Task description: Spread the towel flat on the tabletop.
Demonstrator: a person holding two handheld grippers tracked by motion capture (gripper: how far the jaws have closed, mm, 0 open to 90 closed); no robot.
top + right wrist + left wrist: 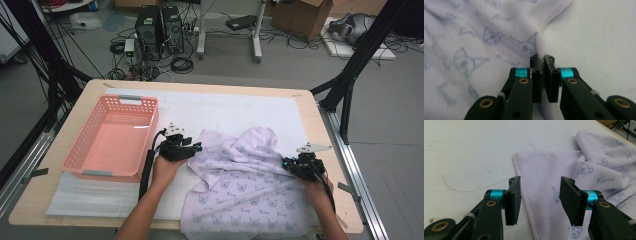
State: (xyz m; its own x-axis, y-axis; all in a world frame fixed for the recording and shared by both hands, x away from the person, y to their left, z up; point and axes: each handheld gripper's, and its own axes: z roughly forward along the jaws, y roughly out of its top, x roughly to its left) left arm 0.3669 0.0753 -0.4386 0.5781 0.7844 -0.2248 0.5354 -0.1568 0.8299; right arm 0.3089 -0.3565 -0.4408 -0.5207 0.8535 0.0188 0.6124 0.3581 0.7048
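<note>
A pale lilac towel printed with small cat faces lies rumpled on the white mat, hanging over the table's near edge. My left gripper stands open at the towel's left edge. In the left gripper view the stitched hem runs between the spread jaws, whose pads do not touch it. My right gripper is at the towel's right edge. In the right gripper view its jaws are shut on a pinched fold of the towel.
A pink plastic basket stands on the left of the table, close beside my left hand. The white mat covers most of the wooden tabletop. Black frame posts stand at the table's right side.
</note>
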